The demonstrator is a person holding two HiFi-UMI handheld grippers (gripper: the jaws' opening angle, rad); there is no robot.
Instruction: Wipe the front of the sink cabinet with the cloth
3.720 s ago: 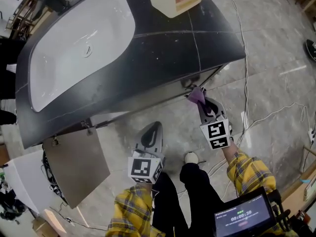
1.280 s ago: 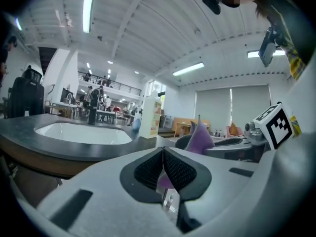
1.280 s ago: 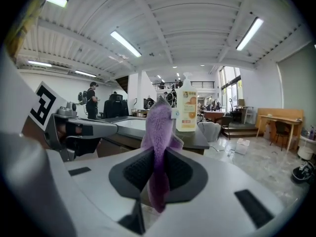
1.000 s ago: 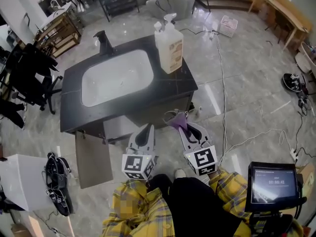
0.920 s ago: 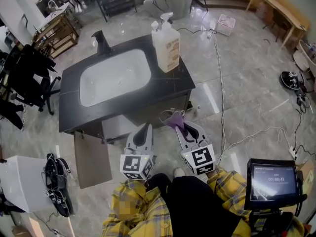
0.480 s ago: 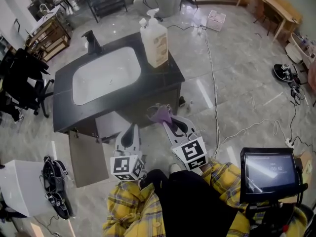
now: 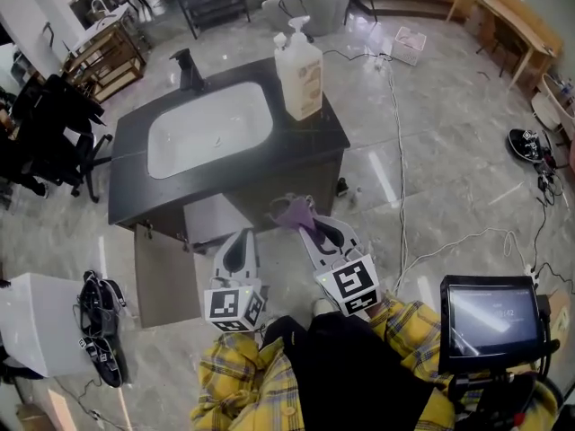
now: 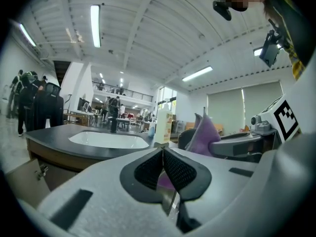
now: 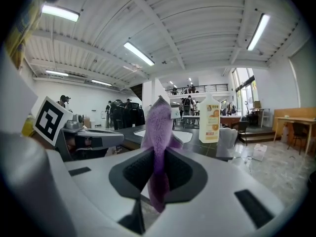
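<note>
Nearest you, your left gripper (image 7: pixel 239 239) has its jaws pressed together on nothing. Just right of it, your right gripper (image 7: pixel 304 226) pinches the purple cloth (image 7: pixel 291 210), which stands up from its jaws. Beyond, near the cloth, is the sink cabinet (image 7: pixel 296 180) front, a soap bottle (image 7: pixel 301 70) on top.

No legible txt: bottle label (image 7: pixel 303 81) & screen (image 7: pixel 490 317) digits too blurry.
</note>
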